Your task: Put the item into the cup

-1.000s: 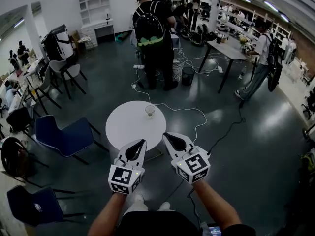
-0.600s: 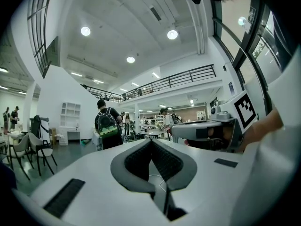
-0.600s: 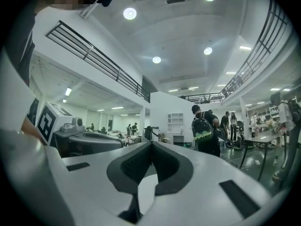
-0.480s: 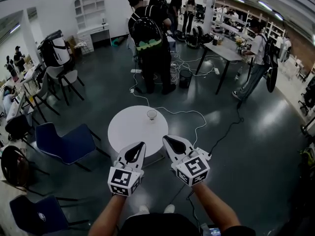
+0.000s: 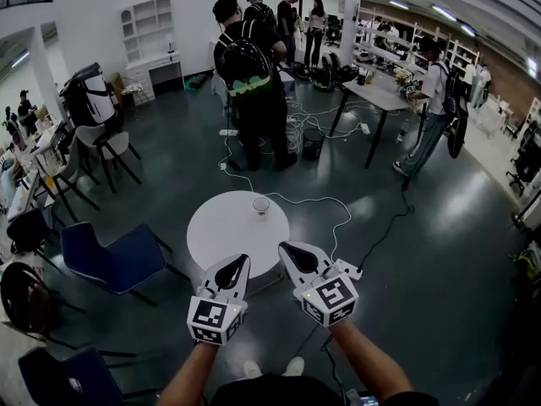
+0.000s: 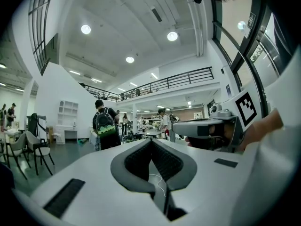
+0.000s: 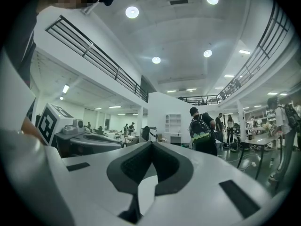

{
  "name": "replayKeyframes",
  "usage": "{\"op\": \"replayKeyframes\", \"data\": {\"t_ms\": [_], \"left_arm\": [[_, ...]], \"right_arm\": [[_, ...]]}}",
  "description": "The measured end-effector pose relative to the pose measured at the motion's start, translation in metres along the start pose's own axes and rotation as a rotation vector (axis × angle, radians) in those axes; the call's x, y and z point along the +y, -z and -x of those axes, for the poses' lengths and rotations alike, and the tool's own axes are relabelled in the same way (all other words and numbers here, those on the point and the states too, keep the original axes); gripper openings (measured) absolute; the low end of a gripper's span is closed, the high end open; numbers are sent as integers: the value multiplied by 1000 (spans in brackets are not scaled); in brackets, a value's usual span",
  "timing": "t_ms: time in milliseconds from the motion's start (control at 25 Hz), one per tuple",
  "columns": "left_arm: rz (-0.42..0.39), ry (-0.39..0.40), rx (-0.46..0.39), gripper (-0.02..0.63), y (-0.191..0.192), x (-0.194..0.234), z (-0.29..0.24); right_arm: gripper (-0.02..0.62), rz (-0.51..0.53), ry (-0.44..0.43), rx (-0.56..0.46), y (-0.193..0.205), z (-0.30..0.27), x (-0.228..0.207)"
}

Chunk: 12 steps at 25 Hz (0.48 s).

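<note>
Left gripper (image 5: 244,260) and right gripper (image 5: 284,247), jaws closed on nothing, at the near edge of the round white table (image 5: 215,227); the small cup (image 5: 261,204) on its far side looks light and easily tipped, best taken by the wall below the rim; item not discernible.

Round white table (image 5: 221,227): the top is open from the near edge, where the left gripper (image 5: 244,260) and right gripper (image 5: 285,247) hang, to the cup (image 5: 261,204) near the far edge. A blue chair (image 5: 118,256) stands close on the table's left. A white cable (image 5: 325,200) lies on the floor at its right.
</note>
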<state>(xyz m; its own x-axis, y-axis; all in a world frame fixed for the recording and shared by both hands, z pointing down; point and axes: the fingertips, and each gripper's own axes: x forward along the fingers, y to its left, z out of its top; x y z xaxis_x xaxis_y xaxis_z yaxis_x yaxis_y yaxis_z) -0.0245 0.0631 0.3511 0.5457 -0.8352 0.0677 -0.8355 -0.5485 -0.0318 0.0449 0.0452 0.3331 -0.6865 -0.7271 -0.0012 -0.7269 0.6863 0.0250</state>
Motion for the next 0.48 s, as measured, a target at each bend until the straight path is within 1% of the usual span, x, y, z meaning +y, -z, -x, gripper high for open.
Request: {"op": "replayKeyframes", "data": {"t_ms": [120, 280, 480], "left_arm": [[4, 9, 1, 15, 0, 4, 7], [32, 16, -25, 15, -6, 2, 17], [34, 19, -31, 15, -6, 0, 22]], "right_arm": [[18, -3, 2, -2, -3, -3, 8], [18, -2, 0, -8, -5, -3, 19], [18, 4, -4, -6, -3, 0, 24]]}}
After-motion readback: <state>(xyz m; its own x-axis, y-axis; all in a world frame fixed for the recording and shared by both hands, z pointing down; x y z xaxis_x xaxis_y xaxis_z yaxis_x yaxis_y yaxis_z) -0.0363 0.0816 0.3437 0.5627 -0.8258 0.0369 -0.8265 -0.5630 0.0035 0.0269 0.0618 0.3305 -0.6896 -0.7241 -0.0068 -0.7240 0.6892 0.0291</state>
